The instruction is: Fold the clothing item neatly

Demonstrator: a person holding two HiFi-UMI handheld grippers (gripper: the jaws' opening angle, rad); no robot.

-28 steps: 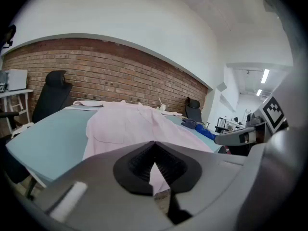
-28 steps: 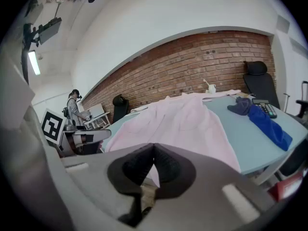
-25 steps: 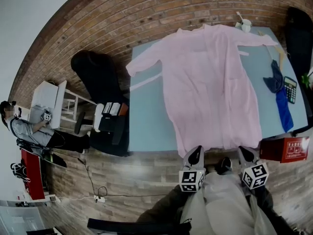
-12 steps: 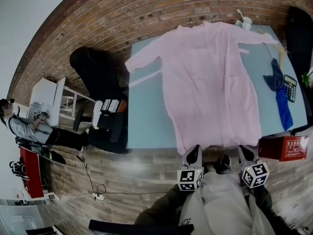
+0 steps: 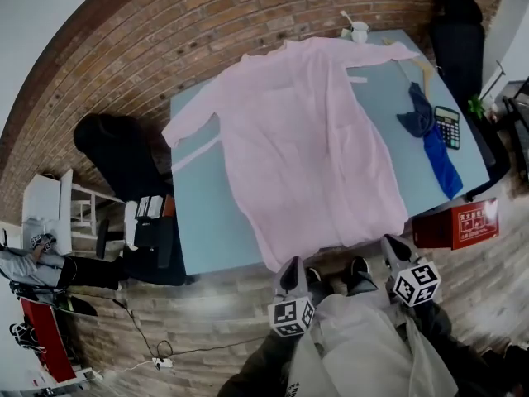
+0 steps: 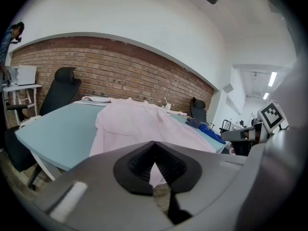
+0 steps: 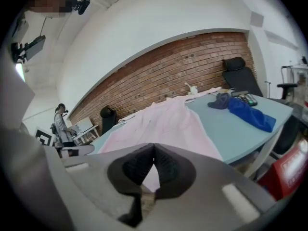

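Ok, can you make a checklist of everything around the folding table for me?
Surface: light blue table, its middle covered by the gown.
Job's things: pink gown spread flat, not folded, hem over the near edge.
Clutter: blue cloth, calculator, white cup.
Grippers: left claw and right claw both shut, empty, short of the hem.
Cables: power strip with its cord on the floor.
Surroundings: brick wall, black chair, red box.

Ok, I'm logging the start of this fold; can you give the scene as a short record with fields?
garment: pink robe spread flat on the table, hem over the near edge
left gripper: shut, empty, near the hem
right gripper: shut, empty, near the hem
also on table: blue cloth, calculator
fold: not begun
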